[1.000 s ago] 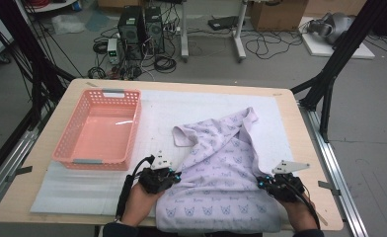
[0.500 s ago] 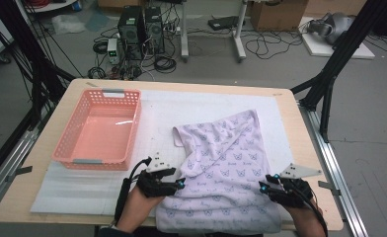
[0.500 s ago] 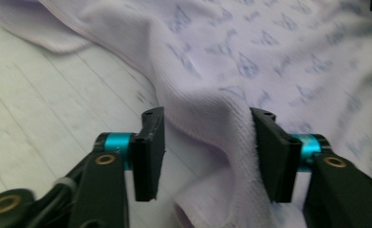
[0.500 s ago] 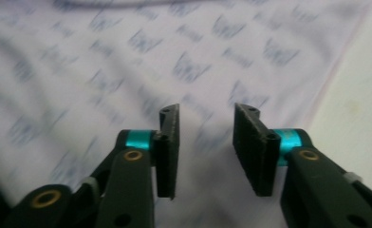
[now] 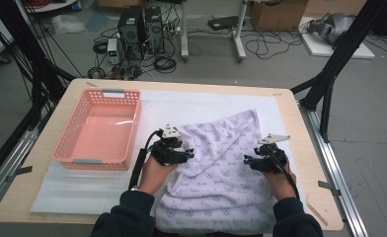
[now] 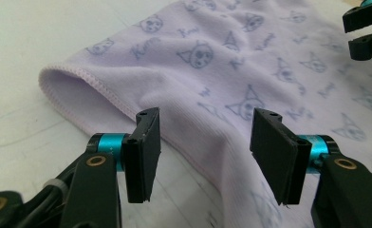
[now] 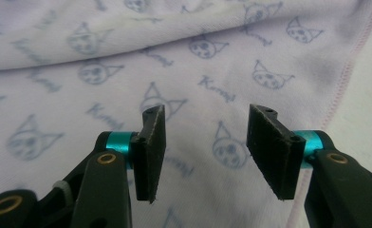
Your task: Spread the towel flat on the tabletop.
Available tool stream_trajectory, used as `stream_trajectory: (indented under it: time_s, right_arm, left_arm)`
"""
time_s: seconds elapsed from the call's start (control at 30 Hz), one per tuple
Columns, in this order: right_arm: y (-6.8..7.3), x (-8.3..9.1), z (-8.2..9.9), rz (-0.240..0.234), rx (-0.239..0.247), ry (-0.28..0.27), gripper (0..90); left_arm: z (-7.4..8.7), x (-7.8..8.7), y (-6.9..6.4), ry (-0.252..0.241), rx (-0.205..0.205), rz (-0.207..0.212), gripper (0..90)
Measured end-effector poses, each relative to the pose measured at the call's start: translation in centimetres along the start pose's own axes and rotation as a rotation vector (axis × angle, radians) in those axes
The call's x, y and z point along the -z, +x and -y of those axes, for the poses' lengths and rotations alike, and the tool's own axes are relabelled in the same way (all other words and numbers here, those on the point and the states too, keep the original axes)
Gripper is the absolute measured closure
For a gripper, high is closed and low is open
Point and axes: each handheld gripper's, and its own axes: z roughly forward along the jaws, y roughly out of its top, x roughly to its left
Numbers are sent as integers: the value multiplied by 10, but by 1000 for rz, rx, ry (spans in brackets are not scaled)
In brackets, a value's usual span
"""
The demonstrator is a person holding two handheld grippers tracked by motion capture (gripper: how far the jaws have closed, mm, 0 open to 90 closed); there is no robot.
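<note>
Towel released, folded toward counter's near edge, right of basket. Left claw and right claw just opened, spread, nothing pinched. Fold judged complete.

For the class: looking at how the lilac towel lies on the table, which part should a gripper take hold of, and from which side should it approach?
Probably the stitched hem at the towel's left edge, approached level from the left side. There the fold lifts off the white mat, leaving a lip a jaw could slip under. The left gripper, jaws open with nothing pinched, already faces it.
</note>
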Motion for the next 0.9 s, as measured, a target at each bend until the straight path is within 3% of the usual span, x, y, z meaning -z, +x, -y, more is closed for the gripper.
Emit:
stream_trajectory:
  time_s: [0.1, 0.17, 0.23, 0.27, 0.3, 0.33, 0.37, 0.4, 0.43, 0.5, 0.7, 0.9]
  right_arm:
    - [-3, -11, -6, 11, 12, 29, 531]
    - [-5, -17, -7, 15, 20, 51, 617]
    - [-7, -19, -7, -21, -5, 54, 735]
    - [-7, -19, -7, -32, 4, 53, 827]
    - [-6, -18, -7, -40, 12, 59, 864]
    - [-4, -17, -6, -34, 21, 64, 870]
    - [-4, -16, -6, -39, 28, 65, 874]
    - [-4, -15, -6, -52, 20, 72, 878]
    - [-5, -14, -5, -61, 20, 69, 878]
    - [-5, -10, -2, -75, 14, 57, 878]
    - [4, 14, 12, -124, 43, 11, 877]
    - [15, 43, 31, -140, 67, -32, 876]
  left_arm:
    - [-1, -13, 1, 9, 25, -4, 438]
    - [1, -21, 0, 35, 24, 0, 444]
    - [4, -28, -3, 69, 13, 4, 450]
    - [5, -30, -6, 69, -5, -5, 451]
    - [6, -31, -10, 74, -40, -21, 465]
    - [6, -31, -13, 75, -84, -51, 504]
    - [6, -30, -13, 73, -94, -41, 578]
    - [5, -28, -11, 83, -87, 7, 779]
    - [6, -27, -12, 89, -86, 0, 842]
    - [6, -22, -13, 96, -94, 9, 848]
    - [15, 4, -18, 45, -83, 63, 848]
    - [28, 27, -21, 20, -66, 111, 845]
